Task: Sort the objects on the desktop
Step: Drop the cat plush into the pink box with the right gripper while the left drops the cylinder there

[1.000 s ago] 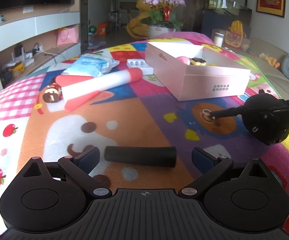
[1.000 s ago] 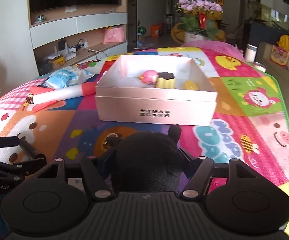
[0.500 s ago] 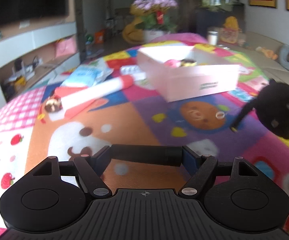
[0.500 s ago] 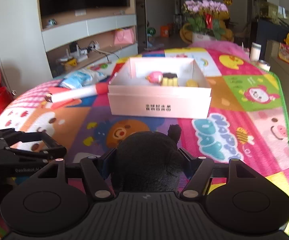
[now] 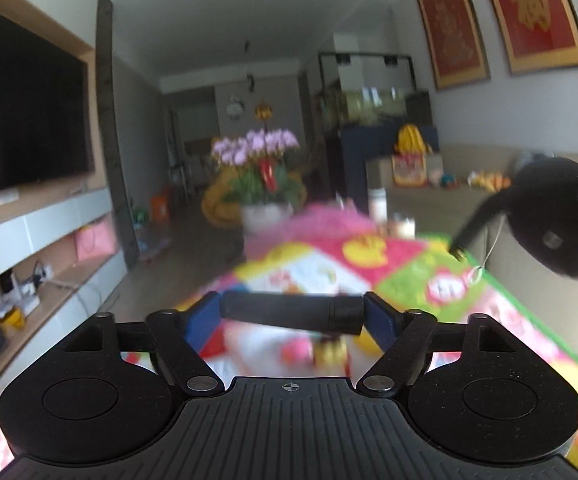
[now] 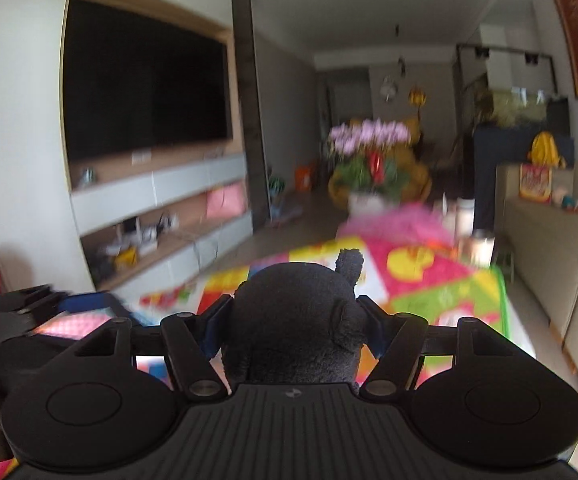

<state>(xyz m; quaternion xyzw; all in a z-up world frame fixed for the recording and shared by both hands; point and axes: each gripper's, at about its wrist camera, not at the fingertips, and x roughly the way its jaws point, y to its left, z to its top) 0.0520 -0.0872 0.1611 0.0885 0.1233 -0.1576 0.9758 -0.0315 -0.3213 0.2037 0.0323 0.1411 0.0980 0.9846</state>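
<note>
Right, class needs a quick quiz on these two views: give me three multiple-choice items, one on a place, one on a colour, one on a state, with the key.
1. Where is the black cylinder?
A. Between the pads of the left tool
B. On the TV shelf
C. On the sofa

2. What colour are the flowers in the pot beyond the table?
A. Yellow
B. Pink-purple
C. Blue

3. What state is the right tool in?
A. Open and empty
B. Shut on a bottle
C. Shut on the black plush toy

Key:
1 A: the cylinder spans end to end between the blue pads, off the table; the jaws are opening slightly at this moment.
2 B: the blooms show pink-purple in both views.
3 C: the plush fills the gap between its fingers.
</note>
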